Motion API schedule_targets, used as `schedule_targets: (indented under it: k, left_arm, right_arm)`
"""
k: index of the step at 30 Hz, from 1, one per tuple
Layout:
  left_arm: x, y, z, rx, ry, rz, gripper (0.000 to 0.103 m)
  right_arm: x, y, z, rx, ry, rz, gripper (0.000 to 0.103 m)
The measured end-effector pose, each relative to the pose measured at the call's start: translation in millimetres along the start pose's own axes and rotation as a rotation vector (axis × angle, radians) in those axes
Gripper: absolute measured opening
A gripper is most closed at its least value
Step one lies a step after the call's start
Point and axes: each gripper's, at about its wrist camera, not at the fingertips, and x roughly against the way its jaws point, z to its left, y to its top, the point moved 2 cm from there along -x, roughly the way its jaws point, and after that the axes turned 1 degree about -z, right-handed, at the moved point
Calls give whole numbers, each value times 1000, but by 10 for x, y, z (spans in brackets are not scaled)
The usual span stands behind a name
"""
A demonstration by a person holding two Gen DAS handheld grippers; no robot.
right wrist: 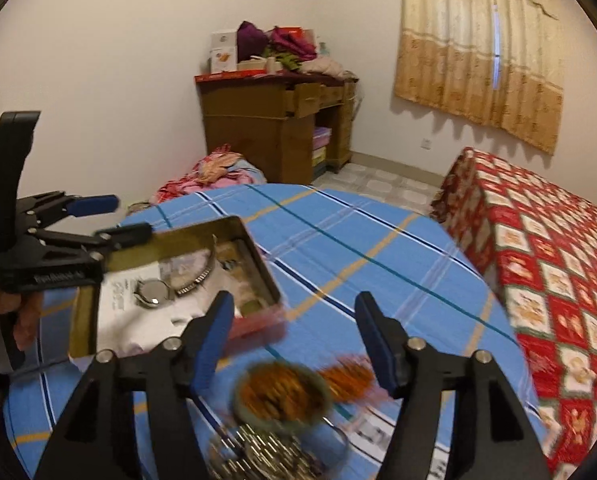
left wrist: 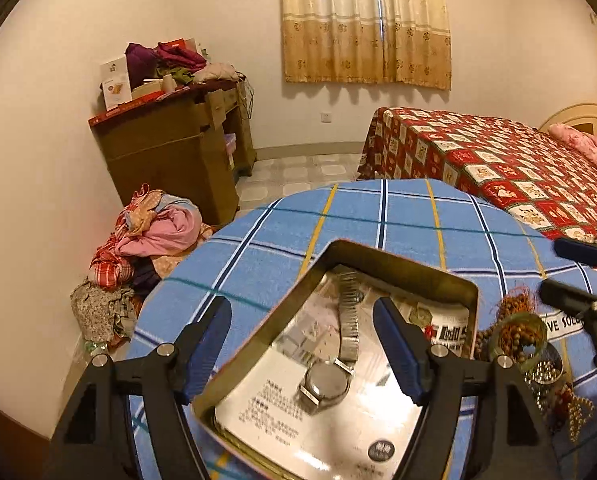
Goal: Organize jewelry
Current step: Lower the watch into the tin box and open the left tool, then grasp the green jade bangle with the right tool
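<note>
A metal tin box [left wrist: 402, 270] [right wrist: 254, 256] lined with printed paper sits on the blue plaid table [left wrist: 338, 216] [right wrist: 358, 248]. A silver wristwatch [left wrist: 330, 380] [right wrist: 154, 290] lies inside it. My left gripper [left wrist: 302, 352] [right wrist: 118, 216] is open and empty, its fingers straddling the box's near-left corner above the watch. My right gripper [right wrist: 294, 344] [left wrist: 566, 272] is open and empty, just above a green bangle [right wrist: 282, 396] [left wrist: 518, 334] with brown beads, a beaded bracelet [right wrist: 346, 376] and a silver bead chain [right wrist: 258, 456] [left wrist: 544, 372].
A bed with a red patterned cover [left wrist: 518, 168] [right wrist: 558, 280] stands right of the table. A wooden dresser [left wrist: 170, 148] [right wrist: 274, 132] piled with clothes and boxes is at the far wall. A heap of clothes [left wrist: 146, 244] [right wrist: 214, 176] lies on the floor beside it.
</note>
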Motion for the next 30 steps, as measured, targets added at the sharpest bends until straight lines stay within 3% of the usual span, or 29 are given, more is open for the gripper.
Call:
schedule_targets:
  k: [8,10,12,16,24,30]
  left_arm:
    - [247,-244,-48,77,19,-30,74]
    - [295,-306,-93,85,23,-35,74]
    - [309,-356,-148,88,17,-31,74]
    - [347,-465,-241,80,23,-30,74]
    - [365,-499,-407,32,53,-42,74]
    - [333,-516,-504,7,40,-27,74]
  right_arm:
    - [149,-324,-137,-65,-3,43,73]
    - [131,-343,-116,-79,17,44,79]
    - [110,-348,-65,-72,37,42,86]
    - [97,-369,-3,-33,34,38,86]
    - [-23,-407,-325,-164,-12,84,54]
    - [-214,-320,-272,-92,-1,148,39]
